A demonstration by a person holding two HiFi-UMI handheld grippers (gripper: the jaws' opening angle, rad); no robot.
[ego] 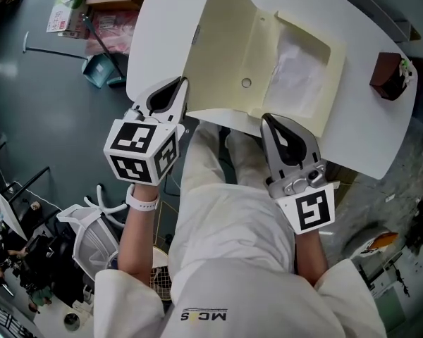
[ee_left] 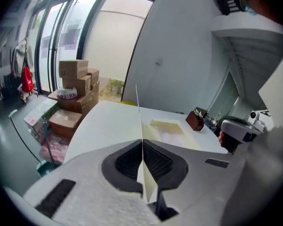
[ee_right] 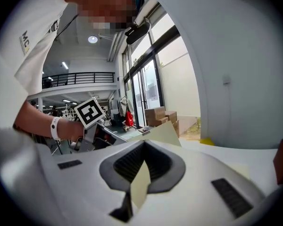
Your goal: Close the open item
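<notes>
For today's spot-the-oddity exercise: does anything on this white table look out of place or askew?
The cream folder lies open, one cover raised off the white table, its near edge pinched by the left hand-held gripper and the right hand-held gripper. Nothing looks spilled or damaged.

The left gripper (ego: 179, 84) pinches the near corner of the open flap of the cream folder (ego: 243, 51), which spreads ahead of it on the white table (ego: 162, 20). To its right, the right gripper (ego: 268, 120) grips the same folder's near edge. A brown box (ego: 389, 76) sits ahead and well right of that gripper.
</notes>
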